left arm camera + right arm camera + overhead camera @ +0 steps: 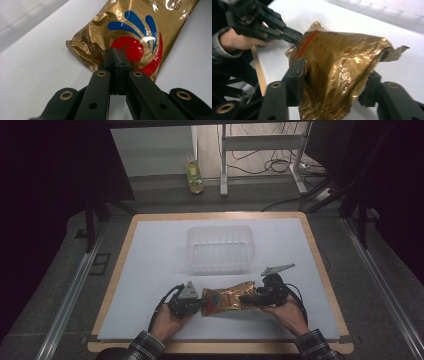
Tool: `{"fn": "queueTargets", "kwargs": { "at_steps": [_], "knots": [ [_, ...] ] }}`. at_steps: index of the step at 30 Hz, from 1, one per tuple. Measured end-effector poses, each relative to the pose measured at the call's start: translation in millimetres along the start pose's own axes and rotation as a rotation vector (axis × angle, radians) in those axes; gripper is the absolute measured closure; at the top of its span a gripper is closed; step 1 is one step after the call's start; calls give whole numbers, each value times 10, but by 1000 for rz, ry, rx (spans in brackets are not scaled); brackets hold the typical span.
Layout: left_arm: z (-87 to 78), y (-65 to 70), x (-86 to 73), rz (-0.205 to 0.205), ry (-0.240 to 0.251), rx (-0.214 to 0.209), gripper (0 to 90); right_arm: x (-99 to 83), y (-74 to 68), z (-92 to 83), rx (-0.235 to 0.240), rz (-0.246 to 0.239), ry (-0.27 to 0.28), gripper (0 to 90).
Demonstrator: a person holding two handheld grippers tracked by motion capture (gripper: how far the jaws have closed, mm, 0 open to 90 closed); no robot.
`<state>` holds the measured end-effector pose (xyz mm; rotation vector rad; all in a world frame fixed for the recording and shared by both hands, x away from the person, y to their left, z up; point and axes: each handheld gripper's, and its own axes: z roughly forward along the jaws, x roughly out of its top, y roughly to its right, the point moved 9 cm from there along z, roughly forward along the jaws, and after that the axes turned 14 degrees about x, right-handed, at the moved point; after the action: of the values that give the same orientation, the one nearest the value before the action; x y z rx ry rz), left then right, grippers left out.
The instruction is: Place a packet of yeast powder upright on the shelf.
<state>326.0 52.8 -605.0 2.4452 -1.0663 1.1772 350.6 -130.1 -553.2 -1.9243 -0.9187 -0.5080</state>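
We found the gold foil pouch point(227, 299) lying on the tabletop point(150, 270), its bottom seam clamped flat in the left gripper point(115, 55). The right gripper point(334, 82) straddled the torn top end, pads against the foil. We judged it light, limp and slick, best held by its seams.

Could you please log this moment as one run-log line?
left gripper: shut on gold bag | right gripper: jaws astride bag's other end | clear tub: beyond

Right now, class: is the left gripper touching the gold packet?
Touching. The left gripper view shows the left gripper with its jaws shut on the gold packet's bottom edge.
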Motion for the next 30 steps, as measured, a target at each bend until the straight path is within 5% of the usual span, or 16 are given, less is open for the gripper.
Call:
{"fn": "queueTargets", "kwargs": {
  "at_steps": [11, 20, 30],
  "knots": [
    [-31, -11, 21, -21, 18, -4, 894, 66, -80, -49, 58, 97, 36, 735],
    [-134, -80, 48, -45, 46, 39, 799, 138, -143, -111, 47, 74, 47, 773],
    [-291, -101, 10, -38, 66, 68, 585, 207, -240, -239, 51, 17, 32, 780]
  ]
}}
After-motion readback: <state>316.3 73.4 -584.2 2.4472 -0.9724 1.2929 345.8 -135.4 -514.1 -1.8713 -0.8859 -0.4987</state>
